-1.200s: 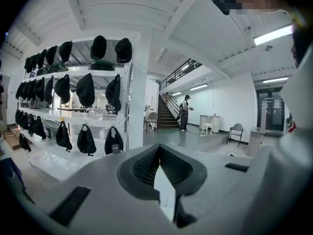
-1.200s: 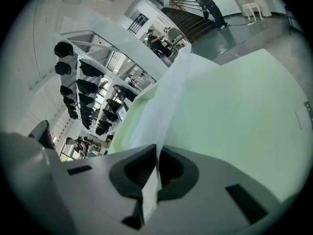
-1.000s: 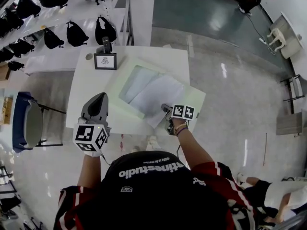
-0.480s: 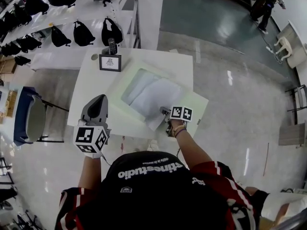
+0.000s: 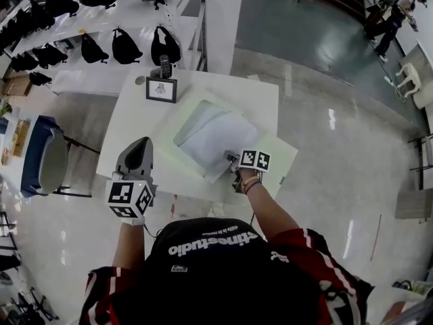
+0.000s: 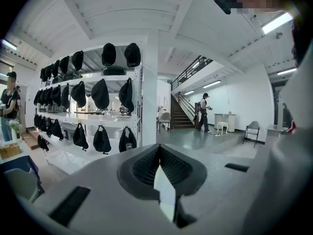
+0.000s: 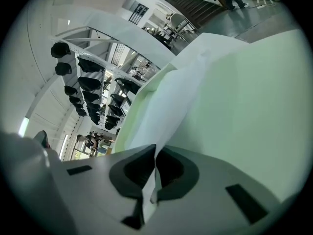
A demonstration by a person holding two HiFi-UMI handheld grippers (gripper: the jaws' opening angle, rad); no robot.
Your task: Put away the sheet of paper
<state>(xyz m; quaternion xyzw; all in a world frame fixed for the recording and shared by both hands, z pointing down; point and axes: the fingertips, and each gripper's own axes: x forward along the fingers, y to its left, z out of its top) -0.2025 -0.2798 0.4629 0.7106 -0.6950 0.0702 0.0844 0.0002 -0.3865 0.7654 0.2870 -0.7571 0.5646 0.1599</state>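
Pale green folder [image 5: 272,156] lies open on the white table [image 5: 128,134] in the head view, and the sheet of paper [image 5: 218,135] lies across it, its near corner pinched in my right gripper [image 5: 232,160]. Since a second ago that hand has eased a little forward and lower, taking the corner with it, so the sheet sits slightly flatter on the folder. I judge the paper is being fed in, not yet put away. My left gripper [image 5: 139,153] has kept its place over the table's left edge, well apart from the sheet.

From the left gripper view, its jaws meet at the tips with nothing between them. It points at the shelving, away from the work.

From the right gripper view, the jaws are clamped on the white sheet, which runs up from the pads with the green folder beside it.

Counted: one sheet, one folder, one table, one small framed picture [image 5: 161,89] at the table's far edge, two grippers. The black bags [image 5: 125,45] on the shelves I can't count surely.
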